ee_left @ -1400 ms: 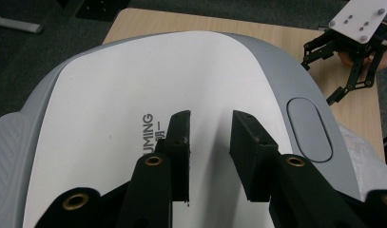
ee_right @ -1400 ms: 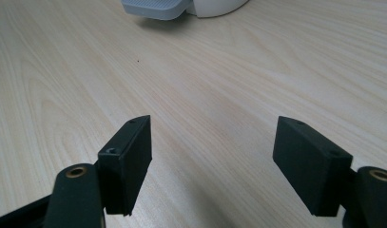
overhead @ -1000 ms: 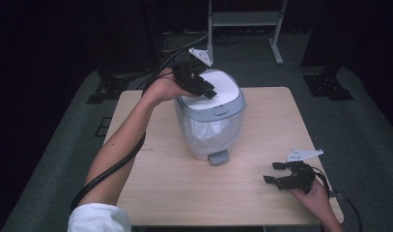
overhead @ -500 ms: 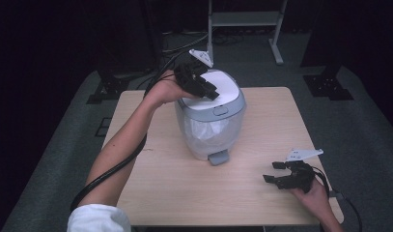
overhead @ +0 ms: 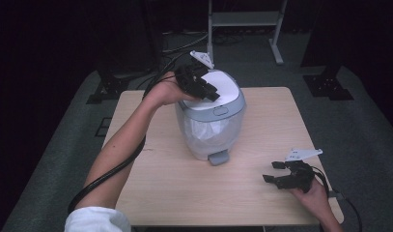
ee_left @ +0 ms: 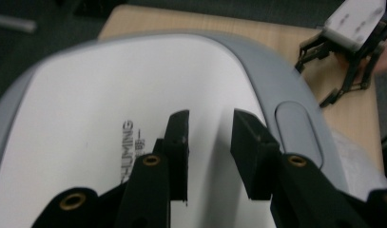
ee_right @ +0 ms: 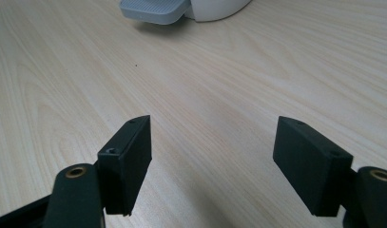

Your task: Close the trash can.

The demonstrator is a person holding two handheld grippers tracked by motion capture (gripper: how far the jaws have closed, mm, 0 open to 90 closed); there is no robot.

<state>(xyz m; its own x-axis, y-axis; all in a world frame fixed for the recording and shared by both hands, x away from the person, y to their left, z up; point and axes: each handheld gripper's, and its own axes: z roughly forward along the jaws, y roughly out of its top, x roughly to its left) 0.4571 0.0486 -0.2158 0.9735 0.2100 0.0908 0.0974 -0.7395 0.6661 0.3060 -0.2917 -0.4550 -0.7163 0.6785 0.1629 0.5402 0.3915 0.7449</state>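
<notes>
A white-and-grey pedal bin (overhead: pixel 211 130) stands in the middle of the wooden table (overhead: pixel 160 183), its lid (overhead: pixel 225 87) down and its grey pedal (overhead: pixel 218 157) facing me. My left gripper (overhead: pixel 211 93) lies across the lid's left side. In the left gripper view its jaws (ee_left: pixel 210 123) sit just above the white lid (ee_left: pixel 86 95), a narrow gap between them holding nothing. An oval lid button (ee_left: pixel 298 128) is beside them. My right gripper (overhead: pixel 272 171) rests low at the table's front right, wide open and empty (ee_right: pixel 212 142), pointing toward the pedal (ee_right: pixel 155 10).
A metal stand (overhead: pixel 245 19) and dark equipment bases (overhead: pixel 329 87) sit on the grey floor beyond the table. A black cable (overhead: pixel 107 174) trails under my left forearm. Bare wood (ee_right: pixel 229 71) lies between the right gripper and the bin.
My left gripper has edged slightly forward and down over the lid. The right gripper has barely moved.
</notes>
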